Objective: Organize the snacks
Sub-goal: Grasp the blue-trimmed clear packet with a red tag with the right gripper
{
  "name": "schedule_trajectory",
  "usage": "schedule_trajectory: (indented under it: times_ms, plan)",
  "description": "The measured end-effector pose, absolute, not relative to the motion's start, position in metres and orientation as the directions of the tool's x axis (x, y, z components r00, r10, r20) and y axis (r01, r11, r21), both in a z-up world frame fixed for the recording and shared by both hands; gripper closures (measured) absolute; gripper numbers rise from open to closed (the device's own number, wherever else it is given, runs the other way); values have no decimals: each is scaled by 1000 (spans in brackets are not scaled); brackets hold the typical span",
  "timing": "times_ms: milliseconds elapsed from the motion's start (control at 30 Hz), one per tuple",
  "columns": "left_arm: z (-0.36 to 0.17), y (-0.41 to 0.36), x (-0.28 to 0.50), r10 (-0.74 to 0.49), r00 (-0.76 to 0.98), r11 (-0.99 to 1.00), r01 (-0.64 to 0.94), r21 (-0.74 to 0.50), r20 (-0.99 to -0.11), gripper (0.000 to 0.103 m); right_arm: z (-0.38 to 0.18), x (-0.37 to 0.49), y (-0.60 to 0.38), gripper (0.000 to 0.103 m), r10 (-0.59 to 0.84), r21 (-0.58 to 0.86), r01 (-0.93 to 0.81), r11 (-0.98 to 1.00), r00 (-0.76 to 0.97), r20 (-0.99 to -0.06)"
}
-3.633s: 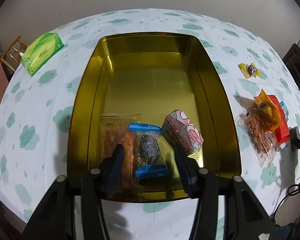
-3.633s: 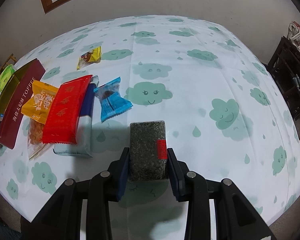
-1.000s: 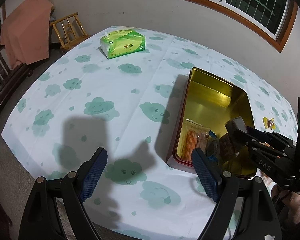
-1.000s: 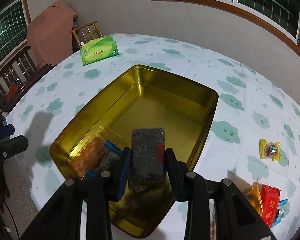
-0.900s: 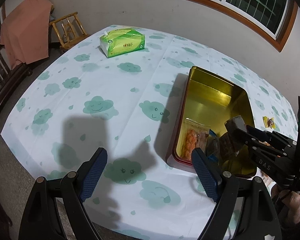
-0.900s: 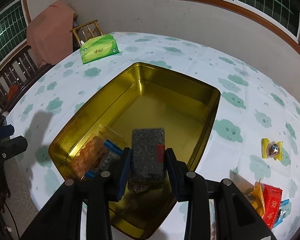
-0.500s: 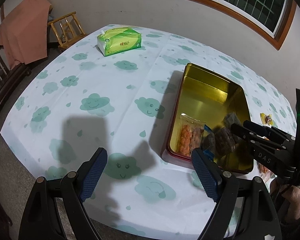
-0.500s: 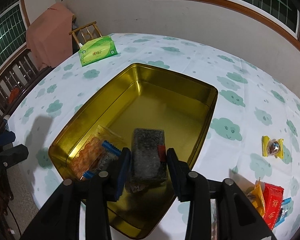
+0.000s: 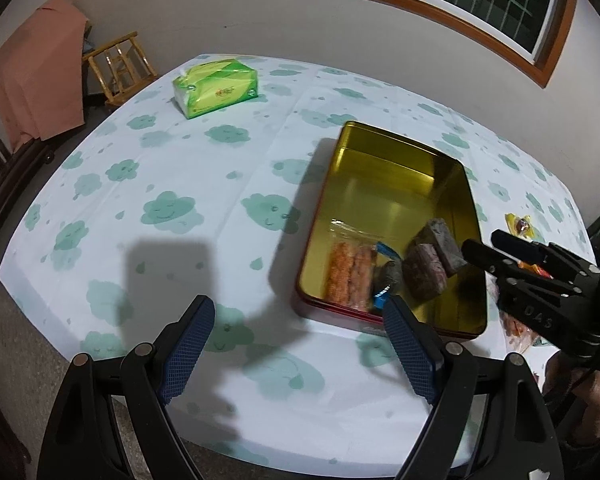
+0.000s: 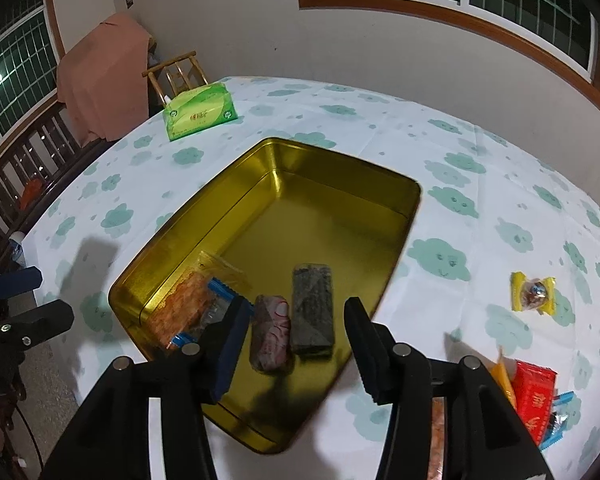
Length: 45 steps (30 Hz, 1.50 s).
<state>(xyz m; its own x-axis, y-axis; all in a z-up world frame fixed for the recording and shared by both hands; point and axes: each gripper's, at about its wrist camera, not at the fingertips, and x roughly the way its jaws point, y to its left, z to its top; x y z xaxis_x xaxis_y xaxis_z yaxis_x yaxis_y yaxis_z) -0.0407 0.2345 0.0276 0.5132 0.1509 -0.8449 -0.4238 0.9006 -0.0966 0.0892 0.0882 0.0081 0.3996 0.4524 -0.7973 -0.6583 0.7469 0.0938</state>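
Note:
A gold tin sits on the cloud-print tablecloth. At its near end lie an orange cracker packet, a blue-wrapped candy, a pink wrapped snack and a dark grey snack bar. My right gripper hangs above that end with its jaws opening; the bar and the pink snack lie below the gap, untouched by either pad. From the left wrist view, the bar rests free in the tin. My left gripper stands open over the cloth by the tin's near left corner, holding nothing.
A green tissue pack lies at the far left of the table. A yellow wrapped candy and a pile of snacks topped by a red packet lie right of the tin. A wooden chair stands beyond the table edge.
My right gripper's jaws have spread and let go of the dark grey bar, which now lies in the tin beside the pink snack. My left gripper has drifted slightly toward the tin.

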Motion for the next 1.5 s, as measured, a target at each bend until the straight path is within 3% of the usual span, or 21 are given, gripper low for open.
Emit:
schedule_trajectory:
  times_ms: [400, 833, 1433, 1500]
  plan:
    - [25, 188, -13, 89, 521, 947, -310, -91, -849, 20, 30, 93, -2, 52, 393, 40, -570, 820, 512, -764]
    - [21, 144, 9, 46, 512, 973, -218, -78, -858, 20, 1, 118, -146, 52, 189, -31, -361, 932, 557, -809]
    - [17, 93, 36, 10, 486, 990, -131, -61, -874, 20, -46, 137, -154, 53, 209, -11, -408, 913, 490, -847]
    - [16, 87, 40, 5, 483, 991, -122, -62, -876, 20, -48, 139, -155, 56, 216, -5, -413, 911, 488, -846]
